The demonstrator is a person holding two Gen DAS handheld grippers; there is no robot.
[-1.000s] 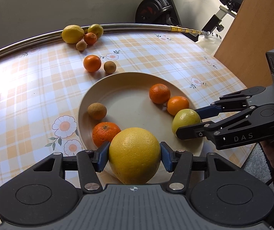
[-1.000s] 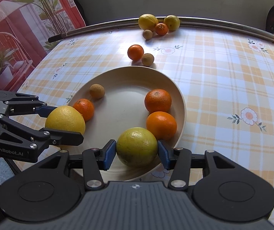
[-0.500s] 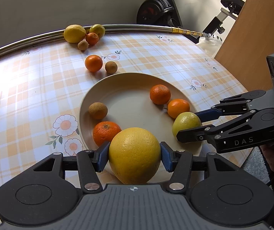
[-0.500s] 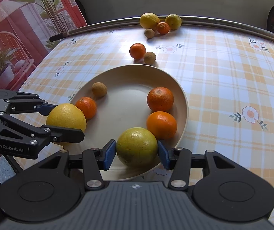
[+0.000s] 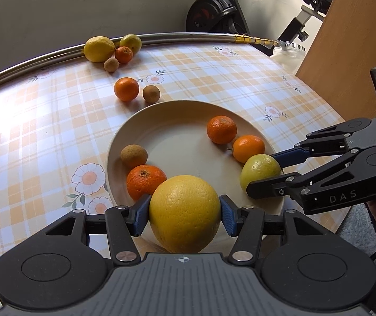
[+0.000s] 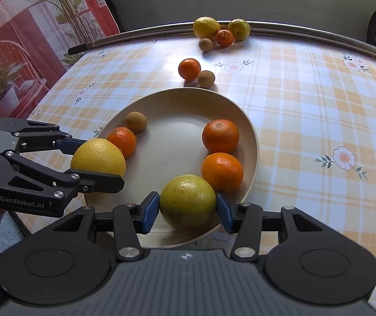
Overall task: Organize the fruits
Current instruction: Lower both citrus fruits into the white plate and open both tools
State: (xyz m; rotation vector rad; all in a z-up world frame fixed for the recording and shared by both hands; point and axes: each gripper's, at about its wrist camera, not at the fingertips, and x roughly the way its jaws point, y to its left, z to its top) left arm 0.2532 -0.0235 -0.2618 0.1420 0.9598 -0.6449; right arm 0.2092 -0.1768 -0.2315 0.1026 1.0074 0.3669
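Observation:
My left gripper (image 5: 184, 214) is shut on a large yellow grapefruit (image 5: 184, 213) at the near rim of the beige plate (image 5: 182, 121); it also shows in the right wrist view (image 6: 98, 158). My right gripper (image 6: 188, 209) is shut on a green-yellow citrus (image 6: 188, 200) at the plate's near right rim, also seen in the left wrist view (image 5: 260, 168). The plate (image 6: 177, 105) holds three oranges (image 6: 220, 135) (image 6: 222, 171) (image 6: 122, 141) and a small brown fruit (image 6: 136, 121).
On the checked tablecloth beyond the plate lie an orange (image 5: 126, 89) and a brown fruit (image 5: 151, 93). Farther back by the metal rail (image 5: 188, 36) sit a lemon (image 5: 99, 48), a green-yellow citrus (image 5: 130, 42), an orange (image 5: 123, 54) and a brown fruit (image 5: 111, 64).
Both grippers have stayed shut on their fruits and shifted only slightly; the view has crept a little nearer the plate. The fruits on the plate have not moved.

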